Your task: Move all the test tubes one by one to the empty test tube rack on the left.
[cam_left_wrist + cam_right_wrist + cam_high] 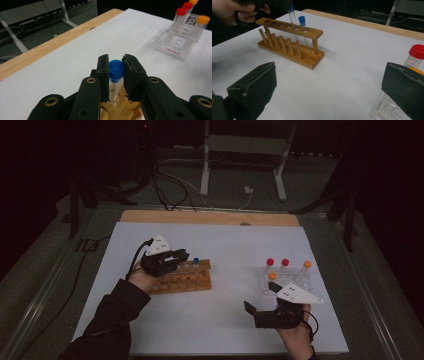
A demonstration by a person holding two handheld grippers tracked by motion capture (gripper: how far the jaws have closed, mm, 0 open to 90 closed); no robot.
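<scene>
Left gripper, jaws clamped on a blue-capped tube seated in the wooden rack for support; right gripper idle, jaws wide apart.

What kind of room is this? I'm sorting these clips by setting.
Probably a lab-style recording bench: a wooden test-tube rack holds a blue-capped tube, a clear rack carries red- and orange-capped tubes, and cables trail over the dark floor behind.

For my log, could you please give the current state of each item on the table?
Left gripper: jaws around a blue-capped tube, contact unclear.
Second blue-capped tube: upright in wooden rack.
Right gripper: open, empty.
Red- and orange-capped tubes: upright in clear rack.
</scene>
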